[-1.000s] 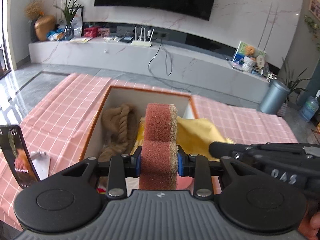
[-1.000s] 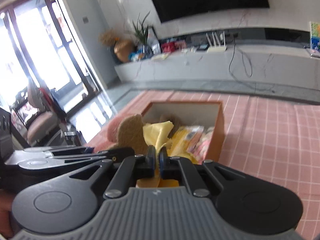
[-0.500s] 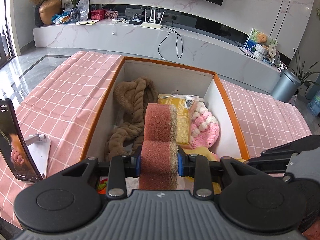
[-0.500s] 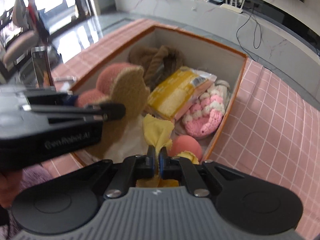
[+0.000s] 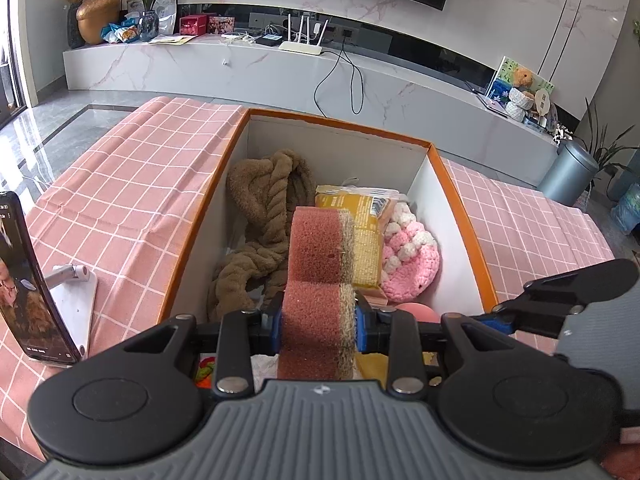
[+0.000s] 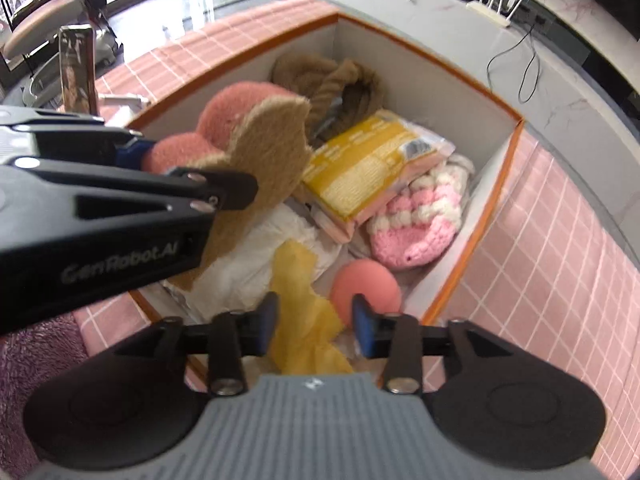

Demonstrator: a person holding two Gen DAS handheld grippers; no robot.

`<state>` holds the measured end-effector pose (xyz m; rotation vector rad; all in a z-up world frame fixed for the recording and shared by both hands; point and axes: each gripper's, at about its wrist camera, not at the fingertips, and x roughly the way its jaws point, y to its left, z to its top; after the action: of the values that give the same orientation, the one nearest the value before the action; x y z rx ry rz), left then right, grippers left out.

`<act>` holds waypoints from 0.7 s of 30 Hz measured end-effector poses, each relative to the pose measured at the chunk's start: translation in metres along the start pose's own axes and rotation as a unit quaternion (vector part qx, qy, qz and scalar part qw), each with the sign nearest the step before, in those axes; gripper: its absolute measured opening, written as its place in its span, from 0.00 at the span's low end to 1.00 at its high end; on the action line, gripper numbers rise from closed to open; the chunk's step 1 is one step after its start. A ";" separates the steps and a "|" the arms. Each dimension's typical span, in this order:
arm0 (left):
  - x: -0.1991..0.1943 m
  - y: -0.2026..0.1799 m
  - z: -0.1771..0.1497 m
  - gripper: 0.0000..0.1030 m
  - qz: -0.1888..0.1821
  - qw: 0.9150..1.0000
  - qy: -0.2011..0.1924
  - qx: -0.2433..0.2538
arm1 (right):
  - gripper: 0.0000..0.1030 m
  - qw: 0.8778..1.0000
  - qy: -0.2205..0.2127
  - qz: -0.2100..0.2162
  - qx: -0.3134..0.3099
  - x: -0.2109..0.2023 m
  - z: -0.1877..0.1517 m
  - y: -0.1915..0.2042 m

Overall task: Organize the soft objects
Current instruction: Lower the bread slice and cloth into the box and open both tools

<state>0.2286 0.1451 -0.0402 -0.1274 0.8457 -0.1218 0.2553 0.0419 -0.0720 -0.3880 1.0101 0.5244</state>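
Observation:
My left gripper (image 5: 318,322) is shut on a pink sponge (image 5: 318,272) with a tan scouring side, held over the near end of the orange-rimmed white box (image 5: 340,124). My right gripper (image 6: 316,316) hangs over the box's near right corner and its jaws are opening. A yellow cloth (image 6: 296,276) lies loose between them, with neither pad pressing on it. In the box (image 6: 440,60) lie a brown rope plush (image 5: 264,216), a yellow packet (image 5: 360,216), a pink and white crochet piece (image 5: 408,252) and a pink ball (image 6: 366,284). The sponge (image 6: 272,148) also shows in the right wrist view.
A phone on a stand (image 5: 24,280) is upright left of the box on the pink checked tablecloth (image 5: 120,200). A white soft packet (image 6: 256,248) lies under the yellow cloth. A purple fluffy thing (image 6: 24,360) sits at the table's near left.
The right jaws have parted and the yellow cloth now hangs loose between them. Both grippers came down over the box, tilting further downward; the left still holds the sponge.

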 end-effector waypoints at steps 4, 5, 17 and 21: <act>-0.006 -0.005 0.004 0.35 -0.011 1.000 -0.004 0.002 | 0.57 0.998 -0.062 -0.015 0.002 -0.029 -0.012 -0.003; -0.007 -0.006 0.006 0.35 -0.020 1.000 -0.004 0.000 | 0.57 0.997 -0.077 -0.025 0.012 -0.035 -0.016 -0.006; 0.055 0.005 0.012 0.36 -0.089 0.990 0.073 -0.084 | 0.61 0.971 -0.161 -0.068 0.164 -0.065 -0.058 -0.048; 0.059 0.004 0.007 0.55 -0.053 0.993 0.082 -0.070 | 0.61 0.970 -0.156 -0.065 0.175 -0.062 -0.064 -0.052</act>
<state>0.2727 0.1406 -0.0796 -0.2970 1.0123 -0.1752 0.2148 -0.0484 -0.0453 -0.0512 0.7460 0.2682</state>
